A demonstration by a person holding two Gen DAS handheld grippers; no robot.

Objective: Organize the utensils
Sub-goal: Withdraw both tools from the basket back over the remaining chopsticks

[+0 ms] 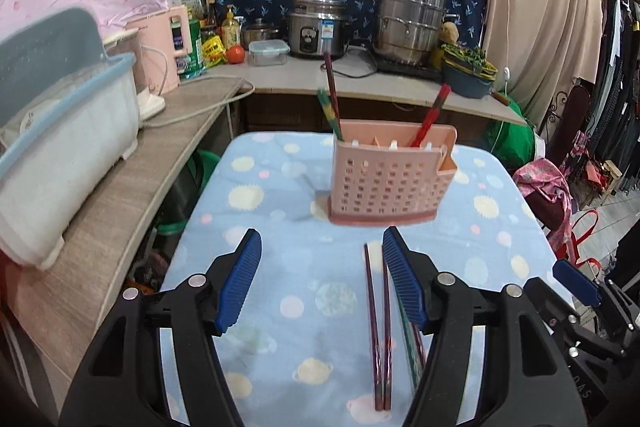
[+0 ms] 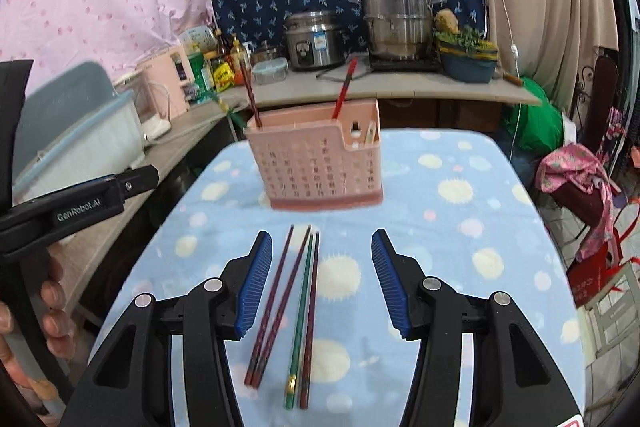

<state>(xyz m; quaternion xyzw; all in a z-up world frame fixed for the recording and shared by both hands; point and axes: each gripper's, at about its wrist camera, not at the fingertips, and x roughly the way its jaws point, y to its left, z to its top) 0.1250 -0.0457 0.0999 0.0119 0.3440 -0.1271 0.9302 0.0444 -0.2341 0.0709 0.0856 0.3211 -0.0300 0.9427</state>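
Observation:
A pink perforated utensil holder [image 1: 390, 177] [image 2: 320, 163] stands upright on the blue dotted cloth [image 1: 280, 187] [image 2: 460, 227]. Three chopsticks stick out of it: a dark red one [image 1: 332, 95], a green-yellow one [image 1: 329, 115] and a red one [image 1: 434, 113]. Several chopsticks [image 2: 298, 311] lie flat on the cloth in front of it. My right gripper [image 2: 322, 239] hangs open above them, not touching. My left gripper [image 1: 321, 239] is open and holds nothing. Two dark chopsticks [image 1: 378, 327] lie just inside its right finger, and others are partly hidden behind that finger.
A white bin with a blue rim [image 1: 68, 155] sits on the wooden shelf to the left. The counter behind carries a pink kettle [image 1: 160, 51], a rice cooker [image 1: 316, 31] and a steel pot [image 1: 408, 23]. A hand [image 2: 52, 307] holds the left gripper's handle.

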